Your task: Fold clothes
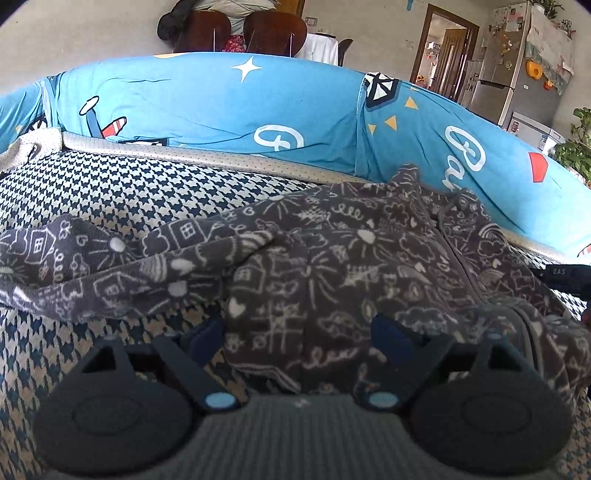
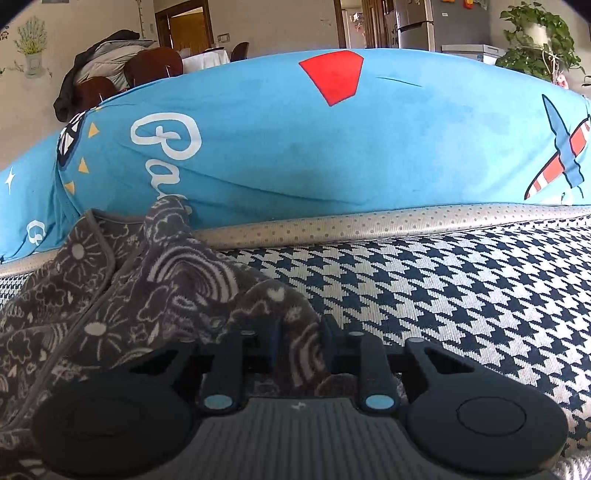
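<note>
**Fingers wide on the left, pinched on fleece at the right**

Fingers (image 1: 207, 338) of the left gripper (image 1: 297, 336) stood far apart, one dark blue pad on each side of a lower fold of the grey garment (image 1: 332, 266). Neither pad pressed the cloth; the fabric simply lay in the gap between them. From that wrist camera, the garment spread across the checked cushion (image 1: 110, 184), with one long sleeve (image 1: 92, 266) stretched out toward the left and the bulk of the body heaped toward the right. Its fleece was dark grey, covered in white doodles of houses, hearts, clouds and suns. Behind it ran a pale dotted trim (image 1: 184, 151) along the cushion's back edge, and beyond that rose the blue printed backrest cover (image 1: 221, 103). Brown chairs (image 1: 240, 33) stood further back, and a fridge (image 1: 517, 85) and a green plant (image 1: 580, 147) showed at the far right.

Over on the right gripper (image 2: 301, 332), the fingers were drawn close together, clamped on a bunched edge of the same garment (image 2: 129, 295). The pinched fold rose between the pads as a narrow ridge. Here the garment filled the left part of the view, its upper edge resting against the blue cover (image 2: 332, 147), while the bare checked cushion (image 2: 461, 295) stretched away to the right.
</note>
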